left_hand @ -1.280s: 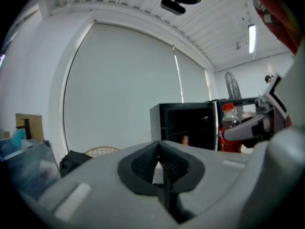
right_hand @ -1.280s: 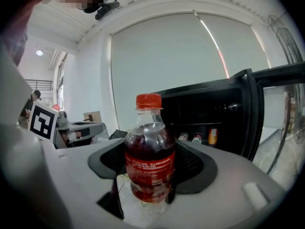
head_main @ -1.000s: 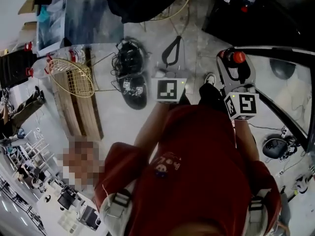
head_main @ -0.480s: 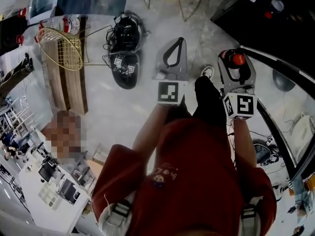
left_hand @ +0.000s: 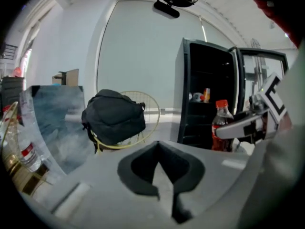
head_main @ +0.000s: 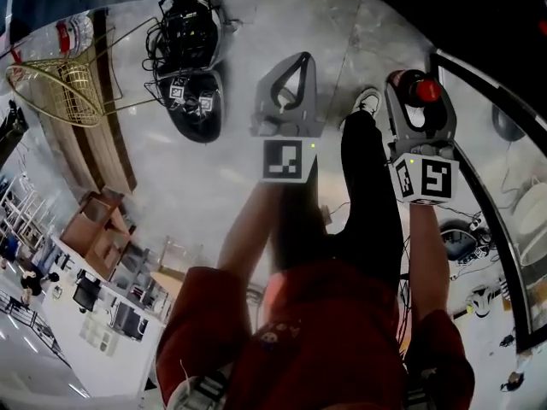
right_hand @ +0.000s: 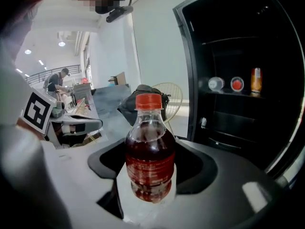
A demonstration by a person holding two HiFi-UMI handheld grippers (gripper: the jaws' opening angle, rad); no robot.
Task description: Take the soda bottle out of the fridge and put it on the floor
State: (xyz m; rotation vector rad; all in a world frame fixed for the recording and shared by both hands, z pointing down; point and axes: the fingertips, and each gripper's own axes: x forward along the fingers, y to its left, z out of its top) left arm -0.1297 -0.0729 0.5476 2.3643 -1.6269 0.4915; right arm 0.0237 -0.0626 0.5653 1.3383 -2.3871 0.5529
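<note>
At the far left of the head view a gold wire basket (head_main: 60,88) lies beside wooden planks (head_main: 107,148). Next to them a black bundle of gear (head_main: 190,67) with tangled cables sits on the grey floor (head_main: 214,195).

Right of that, the left hand-held gripper (head_main: 299,62) is held out in front of the person in the red shirt (head_main: 325,340). Its jaws are together with nothing between them. Its marker cube (head_main: 286,159) faces up.

A white shoe (head_main: 366,102) shows on the floor between the two tools.

Further right, the right hand-held gripper (head_main: 419,101) is clamped on the soda bottle (right_hand: 149,151). The bottle stands upright between the jaws, with dark drink inside, a red label and a red cap (right_hand: 148,101). It is outside the fridge and over the floor, just right of the shoe. Whether its base touches the floor cannot be told.

In the right gripper view the black fridge (right_hand: 248,46) stands open behind and to the right of the bottle. A few cans and bottles (right_hand: 237,84) sit on one of its shelves.

The left gripper view shows a black backpack (left_hand: 114,116) resting on a yellow wire chair (left_hand: 147,104), left of the fridge.
</note>
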